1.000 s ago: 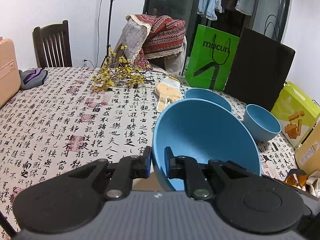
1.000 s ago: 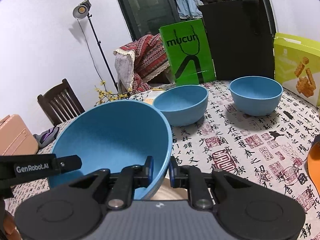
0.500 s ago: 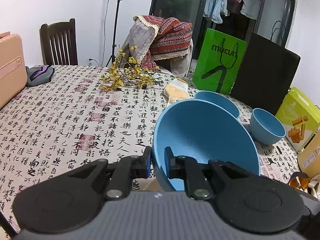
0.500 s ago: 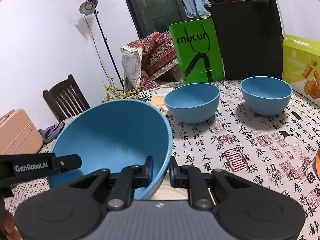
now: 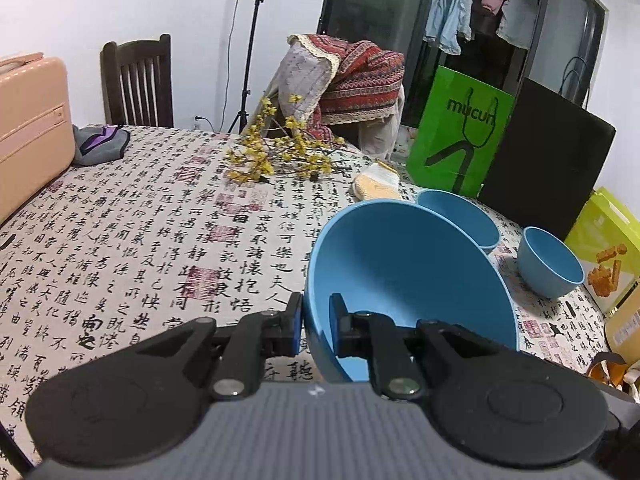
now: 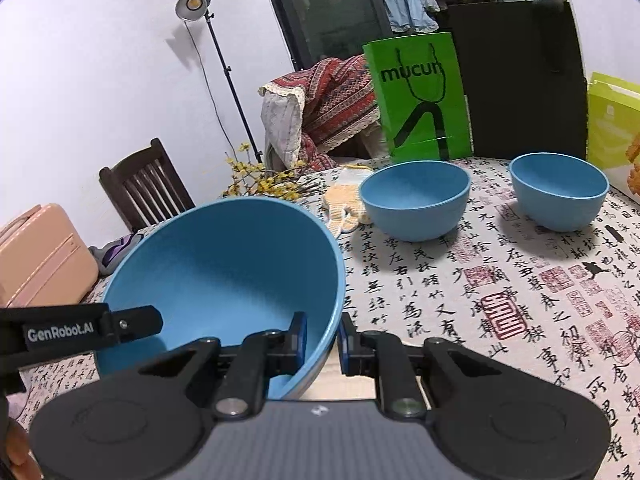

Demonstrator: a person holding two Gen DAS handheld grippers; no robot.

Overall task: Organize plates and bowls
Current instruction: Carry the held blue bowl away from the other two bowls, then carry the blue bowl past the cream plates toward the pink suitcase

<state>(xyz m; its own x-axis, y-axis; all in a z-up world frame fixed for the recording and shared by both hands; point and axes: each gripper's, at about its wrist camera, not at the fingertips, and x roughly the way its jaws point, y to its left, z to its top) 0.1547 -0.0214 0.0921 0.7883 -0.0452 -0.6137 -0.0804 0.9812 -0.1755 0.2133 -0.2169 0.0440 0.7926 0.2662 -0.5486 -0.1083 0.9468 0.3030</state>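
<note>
1. Home room; bench (image 5: 120, 240) under a calligraphy-print cloth, chair and green bag (image 6: 420, 96) at the far edge. Landmark = the green bag.
2. Big blue bowl (image 5: 400, 272) sits on the near side of the bench, well away from the bag and tipped toward the left-wrist cam. Mid bowl (image 6: 414, 196) sits just in front of the bag, small bowl (image 6: 560, 188) beside it, further from the yellow flowers (image 5: 280, 156).
3. Left gripper (image 5: 316, 320): jaws clenched on the big bowl's rim, one pad outside, one inside. Right gripper (image 6: 322, 338): same, jaws pinching the opposite rim.
4. Pose: both point forward and down toward the bag side, roughly mirrored.
5. Risks, my read:
   - Thin rim and smooth wall; if one hand gets ahead, the bowl prob twists and slips out.
   - Tilt plus a low carry could catch the base on the cloth and drag it.
   - If you're nesting, the mid bowl looks smaller, so the big bowl won't seat in it and could knock it toward the bag.
</note>
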